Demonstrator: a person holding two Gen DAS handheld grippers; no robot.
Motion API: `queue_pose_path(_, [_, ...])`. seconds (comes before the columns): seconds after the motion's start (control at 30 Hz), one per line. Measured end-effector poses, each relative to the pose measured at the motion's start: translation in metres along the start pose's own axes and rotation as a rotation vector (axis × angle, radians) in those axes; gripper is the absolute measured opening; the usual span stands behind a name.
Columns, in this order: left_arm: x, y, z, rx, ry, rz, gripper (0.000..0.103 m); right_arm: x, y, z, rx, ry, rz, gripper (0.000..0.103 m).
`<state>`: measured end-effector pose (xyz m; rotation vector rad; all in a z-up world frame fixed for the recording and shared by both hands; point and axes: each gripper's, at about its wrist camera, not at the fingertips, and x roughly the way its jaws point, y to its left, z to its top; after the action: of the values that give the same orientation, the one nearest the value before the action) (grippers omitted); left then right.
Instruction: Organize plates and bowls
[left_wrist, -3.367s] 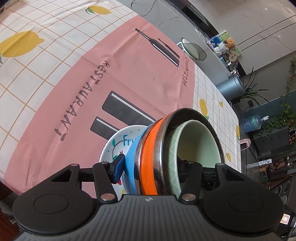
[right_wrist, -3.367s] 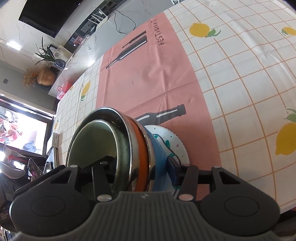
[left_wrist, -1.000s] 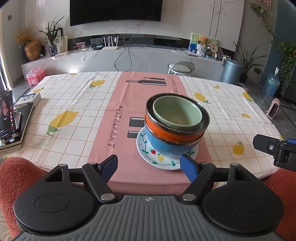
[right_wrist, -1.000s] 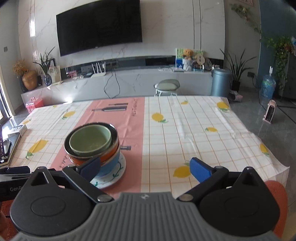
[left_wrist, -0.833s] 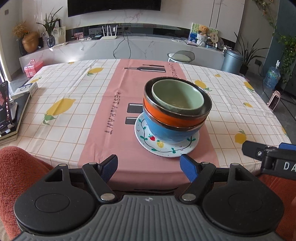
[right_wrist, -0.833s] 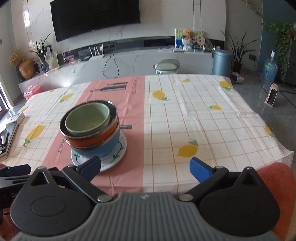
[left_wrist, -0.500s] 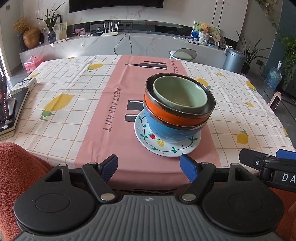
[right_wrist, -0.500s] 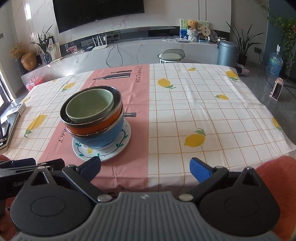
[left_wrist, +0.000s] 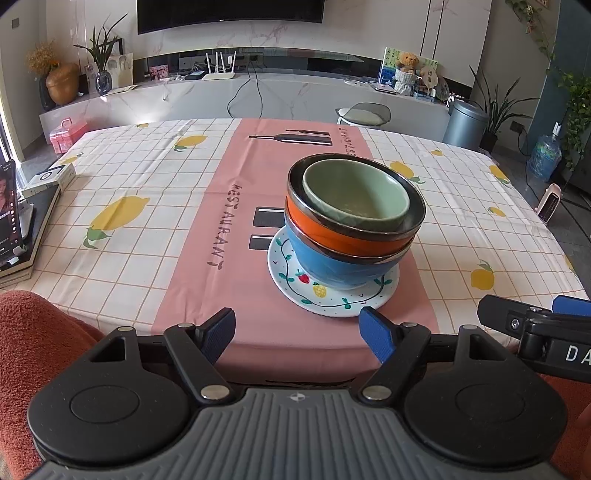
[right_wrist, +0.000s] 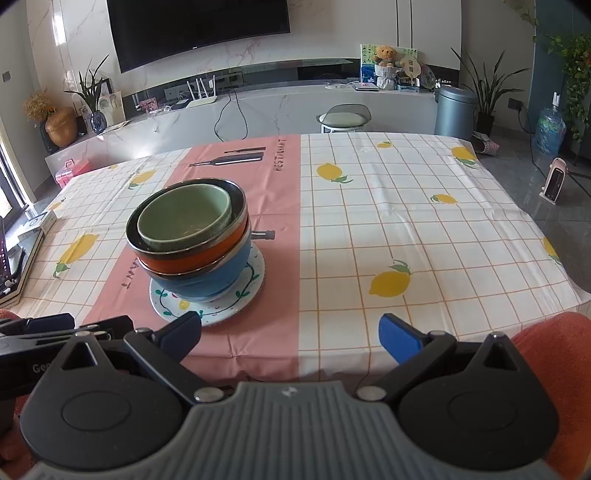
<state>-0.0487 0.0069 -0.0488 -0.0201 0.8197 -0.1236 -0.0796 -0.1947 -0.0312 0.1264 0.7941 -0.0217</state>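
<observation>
Left wrist view: left gripper, fingers apart, empty; green bowl nested in orange bowl, blue bowl, on plate, pink runner.
Right wrist view: right gripper, fingers wide apart, empty; same stack left of centre.

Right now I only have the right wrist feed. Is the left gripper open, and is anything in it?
Observer: The left gripper is open with nothing between its pads. The plate under the bowls lies just beyond them.
Operator: Anything at the far left table edge? It's cut off for me.
Observer: A phone with its screen lit stands there, by a stack of books.
Operator: Is my gripper close to the plate from that side?
Observer: No. The right gripper shows to the right of the plate, apart from it.
</observation>
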Motion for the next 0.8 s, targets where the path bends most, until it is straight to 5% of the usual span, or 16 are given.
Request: queue_pose_path(0.8, [-0.011,0.003,0.006,-0.005,-0.092,-0.007,0.089,-0.002,0.004,0.001,-0.01,-0.005,-0.001,0.1])
